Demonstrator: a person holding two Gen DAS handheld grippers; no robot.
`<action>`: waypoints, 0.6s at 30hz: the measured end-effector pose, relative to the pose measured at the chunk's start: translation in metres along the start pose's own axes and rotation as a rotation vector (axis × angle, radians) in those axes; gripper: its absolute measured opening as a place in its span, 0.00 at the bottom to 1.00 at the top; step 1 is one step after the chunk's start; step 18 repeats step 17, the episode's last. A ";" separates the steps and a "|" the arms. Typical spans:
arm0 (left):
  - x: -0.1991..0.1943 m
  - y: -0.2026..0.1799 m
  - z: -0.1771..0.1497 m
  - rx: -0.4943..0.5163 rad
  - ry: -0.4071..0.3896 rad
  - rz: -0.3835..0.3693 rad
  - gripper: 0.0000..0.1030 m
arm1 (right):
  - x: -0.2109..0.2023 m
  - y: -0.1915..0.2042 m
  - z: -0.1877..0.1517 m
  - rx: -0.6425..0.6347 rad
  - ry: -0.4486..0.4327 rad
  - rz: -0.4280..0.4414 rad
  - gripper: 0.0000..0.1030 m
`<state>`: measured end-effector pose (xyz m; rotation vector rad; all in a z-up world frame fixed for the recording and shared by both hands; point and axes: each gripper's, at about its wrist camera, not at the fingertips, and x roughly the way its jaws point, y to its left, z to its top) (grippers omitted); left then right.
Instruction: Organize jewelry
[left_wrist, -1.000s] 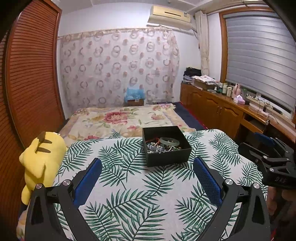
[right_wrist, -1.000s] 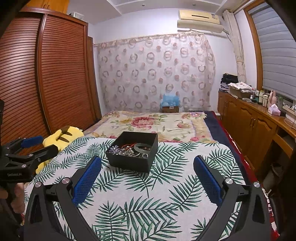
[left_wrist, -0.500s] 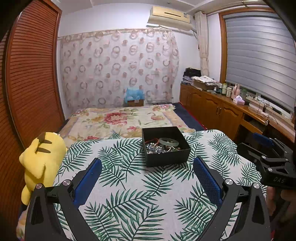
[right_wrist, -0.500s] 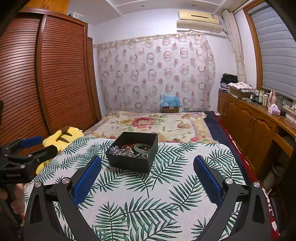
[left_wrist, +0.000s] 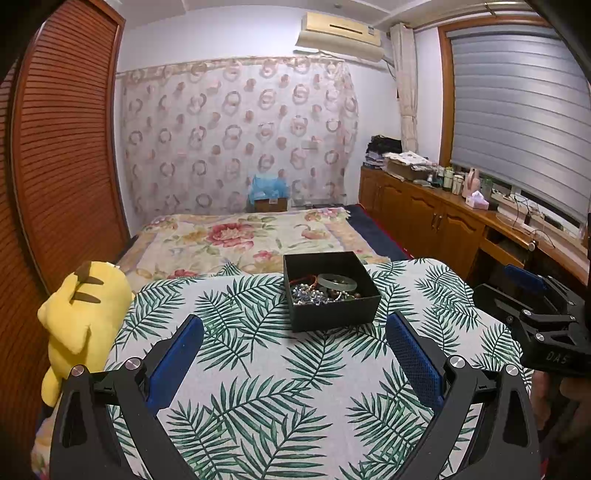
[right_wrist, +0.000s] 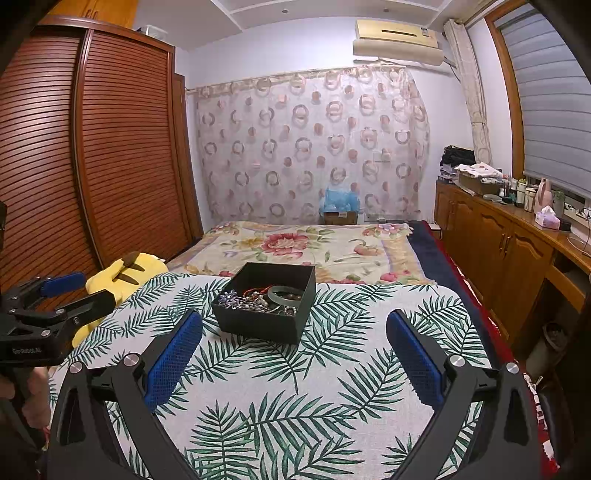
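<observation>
A black box (left_wrist: 330, 291) is sitting near the far edge of the leaf-patterned surface (left_wrist: 258, 369), holding a tangle of beaded jewelry (right_wrist: 255, 299) and a pale green bangle (left_wrist: 337, 281). The left gripper (left_wrist: 293, 350) and right gripper (right_wrist: 293, 350) are both hovering wide open, holding nothing, short of the box. A yellow plush toy (left_wrist: 83, 310) is lying beside the surface.

— Where's the jewelry?
— Heaped in an open black box (left_wrist: 330, 291) on the leaf-print cloth: a pale green bangle (left_wrist: 337, 281), silvery beads (left_wrist: 307, 295), possibly a red cord; details blur.
</observation>
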<state>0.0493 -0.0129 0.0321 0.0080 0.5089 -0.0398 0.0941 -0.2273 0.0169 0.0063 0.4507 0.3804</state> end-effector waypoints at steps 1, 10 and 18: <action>0.000 0.000 0.000 0.000 0.000 0.001 0.92 | 0.000 0.000 0.000 0.000 0.000 -0.001 0.97; 0.000 0.000 -0.001 0.000 -0.001 0.000 0.92 | 0.000 -0.001 0.000 0.001 0.000 0.000 0.97; -0.003 -0.001 0.001 0.001 -0.005 -0.003 0.92 | 0.000 0.001 0.000 0.001 -0.002 0.001 0.97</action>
